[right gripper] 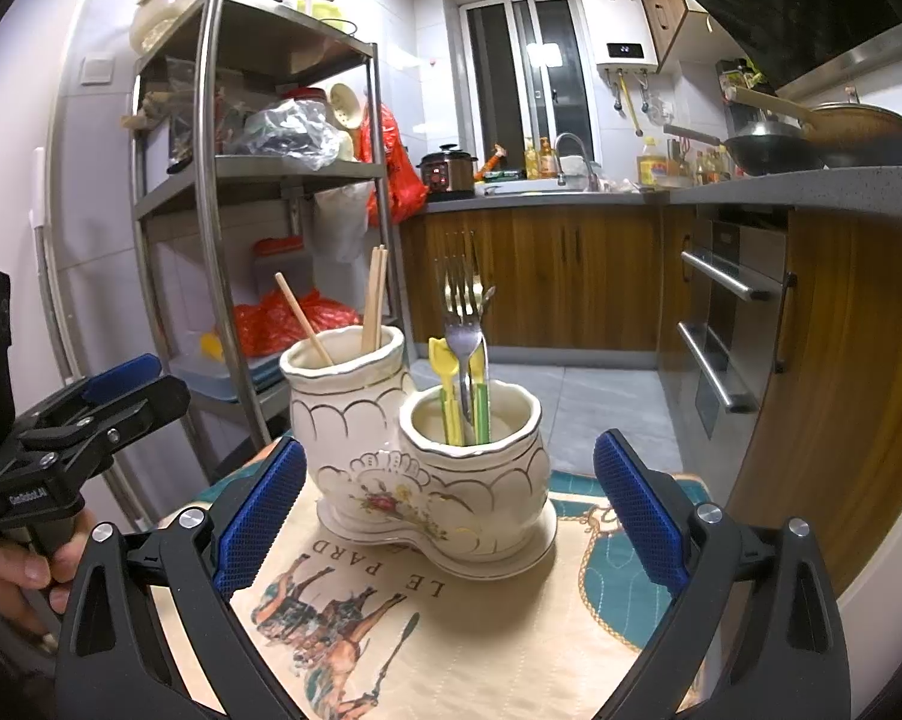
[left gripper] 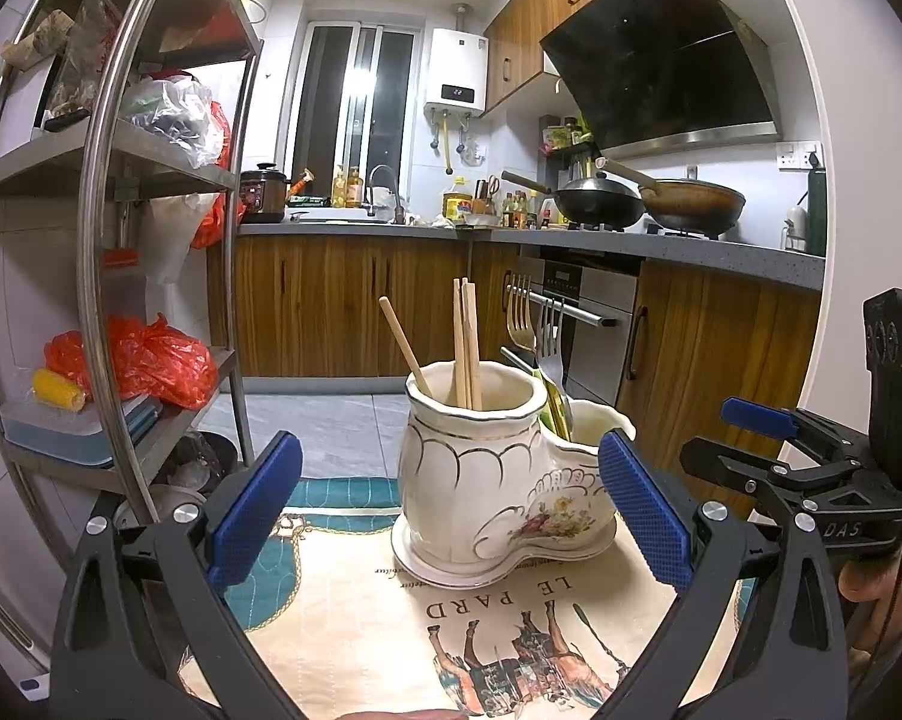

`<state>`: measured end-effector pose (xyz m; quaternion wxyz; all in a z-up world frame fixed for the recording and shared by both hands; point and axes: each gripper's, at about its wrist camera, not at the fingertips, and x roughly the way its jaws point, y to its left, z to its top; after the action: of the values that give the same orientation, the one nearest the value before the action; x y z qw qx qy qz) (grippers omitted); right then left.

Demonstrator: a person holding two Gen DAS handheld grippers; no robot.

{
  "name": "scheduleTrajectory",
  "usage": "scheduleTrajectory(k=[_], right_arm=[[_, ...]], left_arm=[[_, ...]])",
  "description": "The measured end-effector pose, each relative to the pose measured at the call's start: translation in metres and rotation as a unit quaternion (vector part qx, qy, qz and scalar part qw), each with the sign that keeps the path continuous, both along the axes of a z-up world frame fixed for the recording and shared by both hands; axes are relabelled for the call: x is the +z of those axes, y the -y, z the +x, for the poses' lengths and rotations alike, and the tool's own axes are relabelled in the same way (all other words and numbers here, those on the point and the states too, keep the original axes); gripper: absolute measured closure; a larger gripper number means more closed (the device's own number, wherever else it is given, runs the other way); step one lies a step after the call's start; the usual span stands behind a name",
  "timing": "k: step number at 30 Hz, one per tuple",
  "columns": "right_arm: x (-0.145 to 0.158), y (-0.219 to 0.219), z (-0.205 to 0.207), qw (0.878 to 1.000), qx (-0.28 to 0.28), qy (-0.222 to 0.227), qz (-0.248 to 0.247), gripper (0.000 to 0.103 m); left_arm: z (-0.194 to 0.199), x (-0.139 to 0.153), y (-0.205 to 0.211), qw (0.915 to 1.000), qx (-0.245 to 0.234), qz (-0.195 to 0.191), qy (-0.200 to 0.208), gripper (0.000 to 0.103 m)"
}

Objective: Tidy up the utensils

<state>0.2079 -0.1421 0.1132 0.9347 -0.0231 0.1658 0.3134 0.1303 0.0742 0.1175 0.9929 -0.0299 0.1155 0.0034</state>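
Note:
A white ceramic two-cup utensil holder [left gripper: 481,492] [right gripper: 415,468] stands on a horse-print cloth [left gripper: 511,630] [right gripper: 451,630]. The taller cup holds wooden chopsticks [left gripper: 466,348] [right gripper: 374,300]. The lower cup holds forks [left gripper: 538,330] [right gripper: 464,324] and yellow and green utensils [right gripper: 451,396]. My left gripper [left gripper: 451,510] is open and empty, its fingers on either side of the holder, nearer the camera. My right gripper [right gripper: 451,504] is open and empty in front of the holder. Each gripper also shows in the other's view, the right one [left gripper: 769,444] and the left one [right gripper: 97,402].
A steel shelf rack [left gripper: 121,210] [right gripper: 211,180] with bags and boxes stands to the left. Wooden cabinets, an oven [right gripper: 727,324] and a counter with woks [left gripper: 643,204] lie behind. The grey tiled floor [left gripper: 331,420] lies past the cloth's far edge.

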Motion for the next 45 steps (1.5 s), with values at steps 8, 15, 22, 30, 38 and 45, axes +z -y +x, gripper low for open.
scheduleTrajectory(k=[8,15,22,30,38,45], right_arm=[[-0.0008,-0.003,-0.0002,1.0,0.005,-0.001,-0.003,0.007],[-0.001,-0.0036,0.0001,1.0,0.005,-0.002,-0.003,0.007],[-0.0012,-0.0037,0.0003,1.0,0.005,-0.001,-0.005,0.007],[-0.0017,-0.0035,0.0007,1.0,0.006,-0.003,-0.004,0.007],[-0.0017,-0.0039,0.0005,1.0,0.007,-0.003,-0.005,0.007],[-0.0024,-0.0047,0.0005,1.0,0.007,-0.003,-0.005,0.007]], left_arm=[[0.0006,-0.001,-0.0002,1.0,-0.001,0.0,-0.002,0.005],[0.0007,-0.0011,0.0002,1.0,-0.001,0.0,-0.002,0.005],[0.0007,-0.0029,0.0004,1.0,-0.002,0.002,-0.003,0.005],[0.001,-0.0027,0.0007,1.0,-0.003,0.001,-0.003,0.005],[0.0016,-0.0039,0.0012,1.0,-0.003,0.0,-0.005,0.005],[0.0012,-0.0046,0.0016,1.0,-0.003,0.0,-0.005,0.005]])
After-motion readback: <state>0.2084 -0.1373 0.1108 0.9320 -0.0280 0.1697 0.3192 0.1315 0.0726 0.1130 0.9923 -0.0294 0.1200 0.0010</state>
